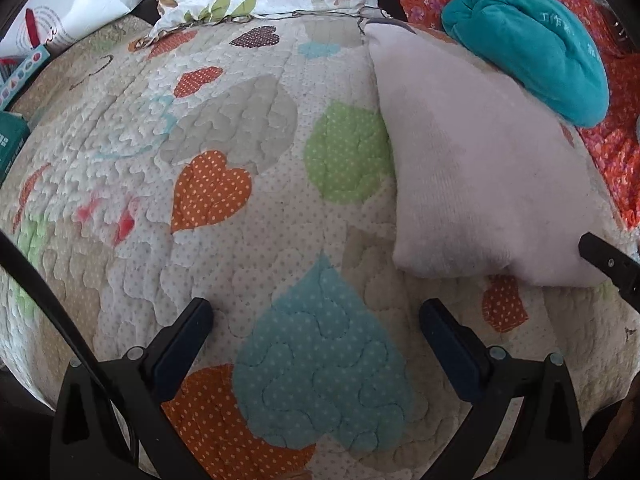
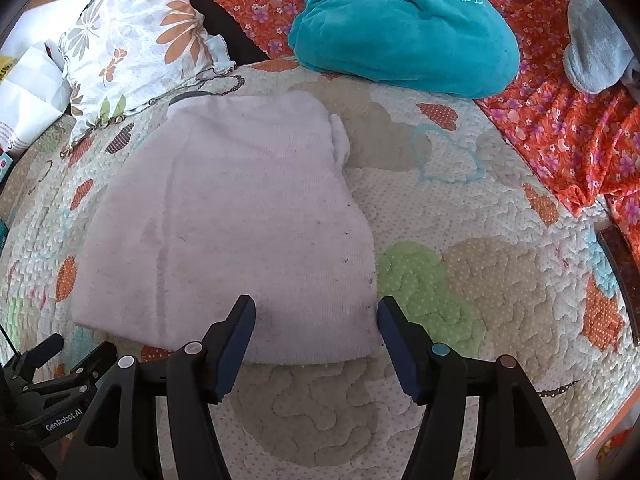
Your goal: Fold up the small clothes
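Note:
A pale pink knit garment [image 2: 236, 224] lies folded flat on a quilted cover with hearts [image 2: 460, 280]. In the left wrist view the garment [image 1: 476, 168] is at the right. My right gripper [image 2: 316, 312] is open and empty, its fingertips over the garment's near edge. One tip of it shows at the right edge of the left wrist view [image 1: 608, 260]. My left gripper [image 1: 316, 312] is open and empty over the quilt [image 1: 240, 160], to the left of the garment and apart from it.
A teal plush cushion [image 2: 404, 28] lies behind the garment on an orange floral sheet [image 2: 568, 128]. A floral pillow [image 2: 136, 44] is at the back left. Paper and boxes [image 1: 64, 8] sit at the far left. A grey soft item [image 2: 596, 52] is at the back right.

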`<state>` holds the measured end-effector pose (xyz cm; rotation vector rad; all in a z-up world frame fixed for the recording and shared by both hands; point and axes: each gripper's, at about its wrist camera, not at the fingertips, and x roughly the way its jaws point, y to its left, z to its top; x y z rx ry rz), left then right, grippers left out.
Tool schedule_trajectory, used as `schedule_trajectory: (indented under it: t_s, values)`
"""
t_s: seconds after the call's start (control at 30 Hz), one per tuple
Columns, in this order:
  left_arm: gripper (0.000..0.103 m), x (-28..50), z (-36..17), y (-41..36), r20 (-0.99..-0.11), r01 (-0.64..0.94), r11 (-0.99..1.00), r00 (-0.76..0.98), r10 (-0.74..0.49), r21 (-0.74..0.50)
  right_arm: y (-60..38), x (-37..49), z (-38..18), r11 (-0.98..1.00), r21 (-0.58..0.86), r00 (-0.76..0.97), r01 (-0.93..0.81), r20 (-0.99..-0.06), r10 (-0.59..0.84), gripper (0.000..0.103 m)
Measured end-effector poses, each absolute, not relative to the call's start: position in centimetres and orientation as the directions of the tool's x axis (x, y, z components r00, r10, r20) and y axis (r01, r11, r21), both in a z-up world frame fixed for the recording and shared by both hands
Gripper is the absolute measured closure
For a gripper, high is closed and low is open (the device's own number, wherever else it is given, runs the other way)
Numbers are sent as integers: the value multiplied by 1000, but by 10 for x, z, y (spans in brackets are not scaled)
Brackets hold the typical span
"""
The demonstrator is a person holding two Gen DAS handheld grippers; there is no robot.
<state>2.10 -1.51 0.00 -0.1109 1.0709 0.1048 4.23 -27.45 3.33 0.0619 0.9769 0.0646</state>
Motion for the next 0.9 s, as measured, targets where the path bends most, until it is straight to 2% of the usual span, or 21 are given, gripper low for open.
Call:
schedule_trajectory:
  t_s: [0.3,0.47,0.57,0.73,0.9]
  values:
    - [0,21,3,-12,-867,-143,989,497,29,-49,-271,46,32,999,41,562,-31,-825,51,35]
    - [0,6,44,-12,-789,-107,989,614,-14,-101,-276,48,40,999,46,580,-23,-813,51,35]
    - [0,12,75,-20,-718,-87,995,695,29,-44,-280,51,46,1000,27,596,-14,-803,30,35]
    - [0,52,87,-40,-714,-53,998,698,48,16,-290,54,51,999,31,595,6,-803,22,35]
    - [0,96,45,-57,-755,-93,965,606,251,246,-298,51,55,998,53,598,20,-801,30,34]
